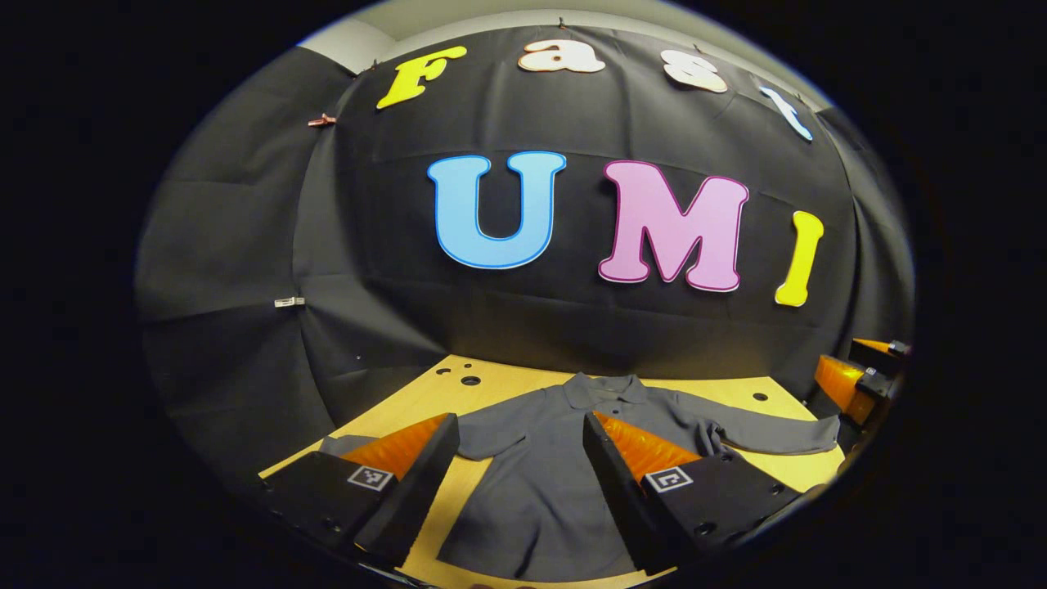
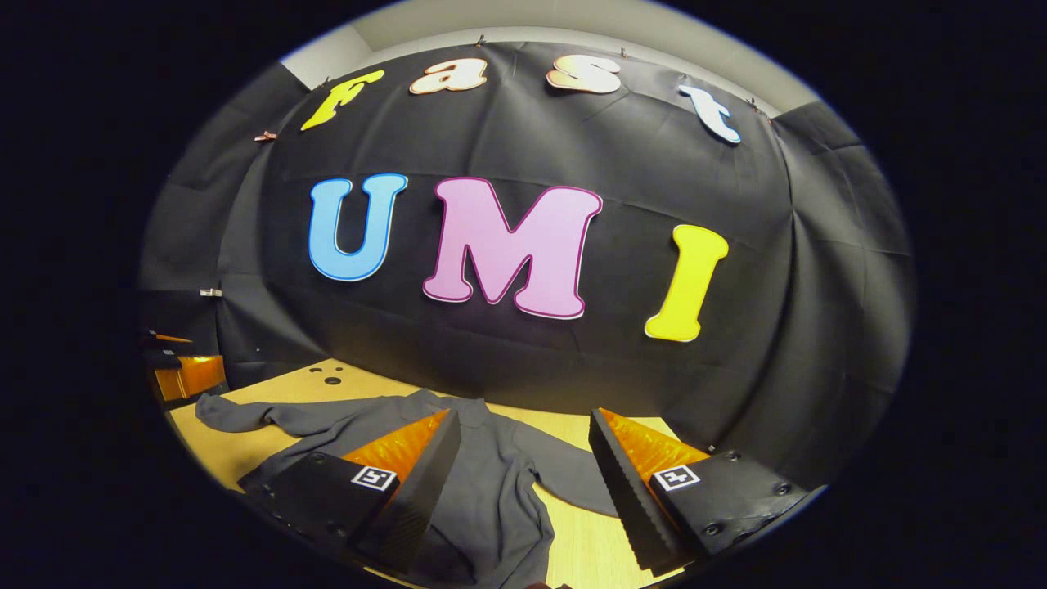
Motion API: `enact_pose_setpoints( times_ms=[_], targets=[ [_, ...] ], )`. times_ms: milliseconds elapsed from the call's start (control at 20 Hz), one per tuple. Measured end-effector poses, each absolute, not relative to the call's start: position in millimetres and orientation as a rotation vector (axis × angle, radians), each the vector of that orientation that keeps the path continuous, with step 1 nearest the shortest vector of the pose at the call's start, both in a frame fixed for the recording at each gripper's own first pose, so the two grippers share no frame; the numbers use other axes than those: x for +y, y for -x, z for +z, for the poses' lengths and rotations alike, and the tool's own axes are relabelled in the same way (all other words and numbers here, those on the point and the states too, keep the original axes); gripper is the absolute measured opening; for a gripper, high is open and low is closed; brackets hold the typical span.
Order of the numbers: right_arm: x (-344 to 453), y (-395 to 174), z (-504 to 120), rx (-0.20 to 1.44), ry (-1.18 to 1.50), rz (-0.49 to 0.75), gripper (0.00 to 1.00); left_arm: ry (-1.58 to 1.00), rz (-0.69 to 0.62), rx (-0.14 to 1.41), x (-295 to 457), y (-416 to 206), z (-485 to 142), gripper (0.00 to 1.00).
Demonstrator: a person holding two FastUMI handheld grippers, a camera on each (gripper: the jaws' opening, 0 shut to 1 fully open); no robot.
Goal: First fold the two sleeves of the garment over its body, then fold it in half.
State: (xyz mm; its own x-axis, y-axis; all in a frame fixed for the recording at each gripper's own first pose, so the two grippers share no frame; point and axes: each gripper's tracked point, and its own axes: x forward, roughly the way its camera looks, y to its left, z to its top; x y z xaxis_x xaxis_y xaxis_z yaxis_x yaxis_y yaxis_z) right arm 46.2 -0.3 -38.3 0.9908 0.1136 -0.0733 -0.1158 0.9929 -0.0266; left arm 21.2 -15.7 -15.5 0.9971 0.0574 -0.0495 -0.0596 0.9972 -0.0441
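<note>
Both grippers hang above the near edge of the wooden table (image 1: 507, 378) with jaws spread wide and nothing between them: the left gripper (image 1: 521, 446) over the body of the grey long-sleeved polo shirt (image 1: 540, 491), the right gripper (image 2: 523, 450) over the shirt's right-hand half. That shirt lies flat and face up, collar (image 1: 604, 391) toward the back wall at twelve o'clock and hem toward the person, so its long axis runs six to twelve. In the left gripper view one sleeve (image 1: 769, 432) stretches out toward three o'clock, its cuff near the other gripper (image 1: 855, 378); the opposite sleeve reaches toward nine o'clock behind a finger. Neither sleeve looks folded yet. Each gripper appears nearest its own side's sleeve, and nothing seems to block the way.
</note>
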Motion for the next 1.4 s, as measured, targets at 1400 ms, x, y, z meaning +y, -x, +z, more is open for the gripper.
enact_pose_setpoints(
  times_ms=[1400],
  targets=[
    [-287, -98, -254, 0.662, -0.253, -0.519, 0.98, 0.004, 0.152, 0.233, -4, -44, -78, 0.96]
  ],
)
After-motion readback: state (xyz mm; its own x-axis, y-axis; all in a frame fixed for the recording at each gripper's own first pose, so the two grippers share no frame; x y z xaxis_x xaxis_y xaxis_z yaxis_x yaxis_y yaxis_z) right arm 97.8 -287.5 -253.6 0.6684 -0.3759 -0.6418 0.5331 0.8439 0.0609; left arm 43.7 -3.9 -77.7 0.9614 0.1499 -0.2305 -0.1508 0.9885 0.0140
